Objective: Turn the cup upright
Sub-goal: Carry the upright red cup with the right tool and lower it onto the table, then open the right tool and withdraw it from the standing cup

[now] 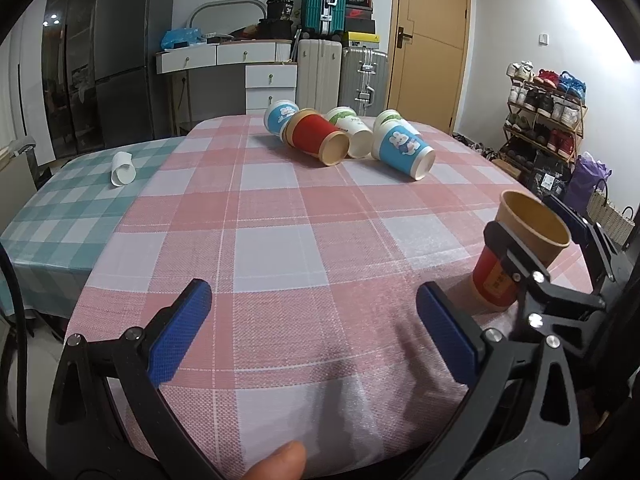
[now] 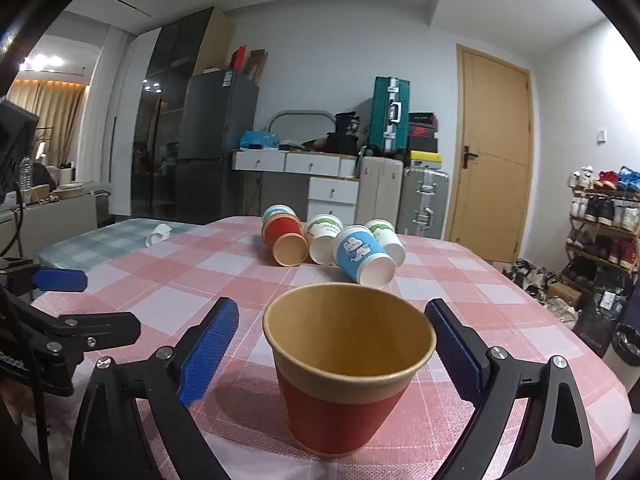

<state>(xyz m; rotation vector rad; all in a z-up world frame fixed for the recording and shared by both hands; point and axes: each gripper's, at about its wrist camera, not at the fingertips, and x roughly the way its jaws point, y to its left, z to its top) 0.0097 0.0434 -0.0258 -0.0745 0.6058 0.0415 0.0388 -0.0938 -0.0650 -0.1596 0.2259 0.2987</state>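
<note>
A red paper cup (image 2: 344, 376) with a brown inside stands upright on the pink checked tablecloth (image 2: 224, 268), between the open blue fingers of my right gripper (image 2: 340, 344), which do not touch it. It also shows in the left wrist view (image 1: 516, 252) at the right, with the right gripper (image 1: 560, 240) around it. My left gripper (image 1: 316, 328) is open and empty over the cloth. Several cups lie on their sides at the far end: a red one (image 1: 316, 136), a blue one (image 1: 404, 148) and white ones (image 1: 348, 130).
A small white cup (image 1: 123, 168) lies on the green checked cloth (image 1: 60, 208) at the left. Behind the table are drawers, suitcases and a door; a shoe rack (image 1: 544, 116) stands at the right. The table's near edge is just under the grippers.
</note>
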